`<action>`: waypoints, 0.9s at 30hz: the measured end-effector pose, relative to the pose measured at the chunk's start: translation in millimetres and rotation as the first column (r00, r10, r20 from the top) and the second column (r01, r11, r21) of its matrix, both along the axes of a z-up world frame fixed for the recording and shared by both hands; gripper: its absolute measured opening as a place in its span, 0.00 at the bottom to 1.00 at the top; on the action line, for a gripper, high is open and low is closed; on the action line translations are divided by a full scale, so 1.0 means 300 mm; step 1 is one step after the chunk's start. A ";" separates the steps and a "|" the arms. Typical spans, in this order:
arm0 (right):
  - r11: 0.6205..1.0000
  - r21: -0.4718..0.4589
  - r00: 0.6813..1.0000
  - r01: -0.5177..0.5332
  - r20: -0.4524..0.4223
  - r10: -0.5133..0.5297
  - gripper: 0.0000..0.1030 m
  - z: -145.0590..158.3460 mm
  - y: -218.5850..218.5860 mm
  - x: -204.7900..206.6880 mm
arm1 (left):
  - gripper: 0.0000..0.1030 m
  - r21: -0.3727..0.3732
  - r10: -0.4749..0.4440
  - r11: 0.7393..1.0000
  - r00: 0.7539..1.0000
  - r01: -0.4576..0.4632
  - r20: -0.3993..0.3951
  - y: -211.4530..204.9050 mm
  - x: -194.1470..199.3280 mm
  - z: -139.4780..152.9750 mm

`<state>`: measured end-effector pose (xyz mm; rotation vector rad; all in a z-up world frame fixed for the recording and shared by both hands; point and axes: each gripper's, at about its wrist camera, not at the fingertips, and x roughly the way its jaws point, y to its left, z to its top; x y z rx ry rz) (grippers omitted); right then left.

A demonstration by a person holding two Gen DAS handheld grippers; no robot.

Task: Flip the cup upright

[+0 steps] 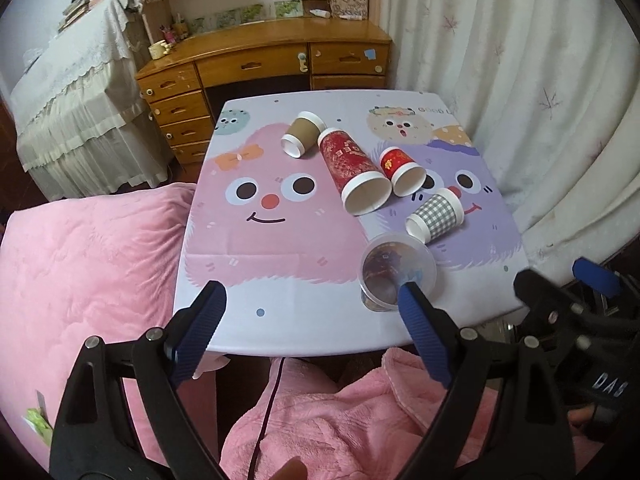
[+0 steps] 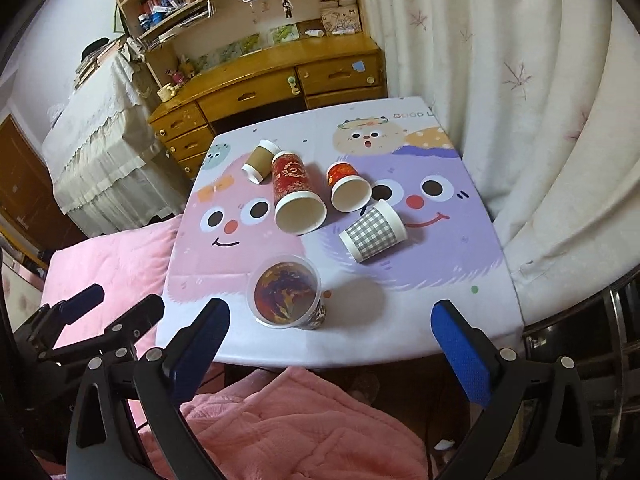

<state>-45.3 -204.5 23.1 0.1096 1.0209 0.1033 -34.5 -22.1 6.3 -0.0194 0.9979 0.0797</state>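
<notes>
Four paper cups lie on their sides on the cartoon-print table (image 1: 280, 264): a brown cup (image 1: 303, 135) (image 2: 259, 161), a tall red cup (image 1: 352, 170) (image 2: 295, 192), a small red cup (image 1: 402, 171) (image 2: 347, 186) and a grey checked cup (image 1: 436, 216) (image 2: 374, 232). A clear plastic cup (image 1: 396, 272) (image 2: 287, 290) with a dark print stands upright near the front edge. My left gripper (image 1: 312, 320) is open and empty at the front edge, its right finger just in front of the clear cup. My right gripper (image 2: 332, 336) is open and empty near the front edge.
A wooden desk (image 1: 264, 60) with drawers stands behind the table. White curtains (image 1: 520, 80) hang on the right. A pink quilt (image 1: 88, 272) lies at the left and pink fabric (image 2: 304, 420) below the front edge. The right gripper shows in the left wrist view (image 1: 568, 292).
</notes>
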 end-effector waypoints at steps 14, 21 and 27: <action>0.999 -0.030 1.000 -0.019 0.006 0.019 0.99 0.004 0.018 -0.025 | 0.86 -0.018 0.029 0.999 0.999 -0.029 -0.020 0.026 -0.009 -0.023; 0.998 -0.048 0.999 -0.044 0.005 0.044 0.99 0.006 0.052 -0.002 | 0.88 -0.030 0.037 0.999 0.999 -0.038 -0.030 0.030 0.017 -0.036; 0.998 -0.047 0.999 -0.047 -0.003 0.047 1.00 0.003 0.067 0.012 | 0.88 -0.034 0.040 0.999 0.999 -0.042 -0.036 0.030 0.023 -0.039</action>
